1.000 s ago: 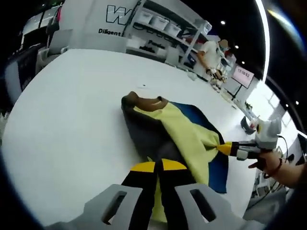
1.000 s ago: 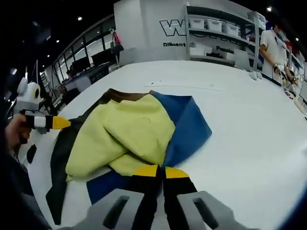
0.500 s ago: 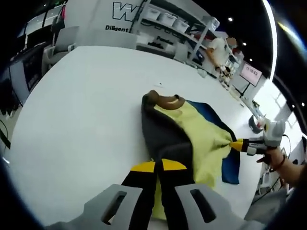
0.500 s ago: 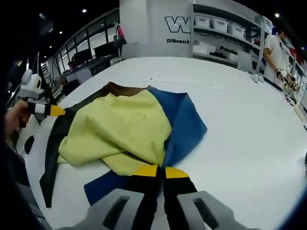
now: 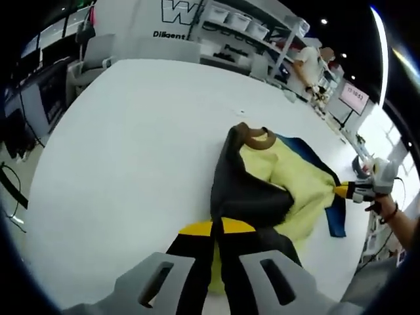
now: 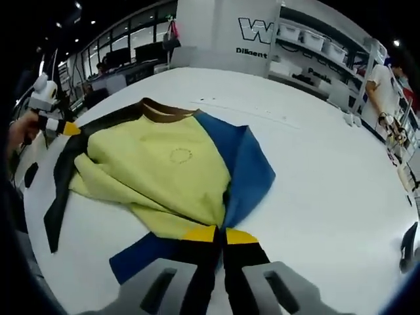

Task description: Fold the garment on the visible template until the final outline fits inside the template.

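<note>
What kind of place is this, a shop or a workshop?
Probably a lab or demonstration hall, not a shop: a large white table holds one garment, shelves of storage bins line a wall with big lettering, and a person works behind.

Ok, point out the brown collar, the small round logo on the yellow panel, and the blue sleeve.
brown collar (image 6: pixel 161 111), right gripper view, middle of the band.
round logo (image 6: pixel 179 155), right gripper view, its centre.
blue sleeve (image 6: pixel 248 172), right gripper view, mid-fabric.

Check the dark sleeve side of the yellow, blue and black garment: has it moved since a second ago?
Yes. In the left gripper view the black panel has folded over the yellow front towards the blue side, judged against the brown collar.
</note>
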A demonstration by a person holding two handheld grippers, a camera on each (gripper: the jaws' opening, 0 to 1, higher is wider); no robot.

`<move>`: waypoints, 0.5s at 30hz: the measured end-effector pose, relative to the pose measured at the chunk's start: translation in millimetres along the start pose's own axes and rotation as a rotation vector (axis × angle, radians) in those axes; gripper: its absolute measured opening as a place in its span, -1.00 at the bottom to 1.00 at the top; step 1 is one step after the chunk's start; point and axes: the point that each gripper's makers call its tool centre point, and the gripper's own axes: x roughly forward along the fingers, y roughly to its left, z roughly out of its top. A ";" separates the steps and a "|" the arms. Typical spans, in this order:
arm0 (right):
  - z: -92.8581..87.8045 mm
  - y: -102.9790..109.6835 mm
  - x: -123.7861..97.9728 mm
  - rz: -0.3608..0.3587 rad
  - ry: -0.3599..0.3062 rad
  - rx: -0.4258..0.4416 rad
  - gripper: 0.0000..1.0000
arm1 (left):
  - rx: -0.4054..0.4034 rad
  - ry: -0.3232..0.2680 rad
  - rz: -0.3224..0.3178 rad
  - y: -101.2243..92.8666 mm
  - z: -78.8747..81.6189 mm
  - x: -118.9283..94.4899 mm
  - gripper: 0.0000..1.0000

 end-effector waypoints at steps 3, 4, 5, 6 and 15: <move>0.1 0.0 1.5 0.008 0.002 0.013 -1.00 | 0.010 0.008 0.009 0.2 -1.2 2.7 -0.97; -0.3 0.7 1.4 0.008 0.002 0.011 -1.00 | 0.078 -0.016 0.065 8.2 3.7 1.8 -0.99; -0.1 0.4 1.6 0.006 0.000 0.012 -1.00 | 0.100 -0.022 0.080 9.8 5.2 0.5 -0.96; 0.4 0.5 1.8 0.006 -0.005 0.021 -1.00 | 0.089 -0.026 0.088 9.7 5.6 -0.8 -0.91; 11.9 3.8 -13.5 0.021 -0.101 0.191 -0.54 | 0.060 -0.044 0.040 -20.8 -7.5 -15.6 -0.60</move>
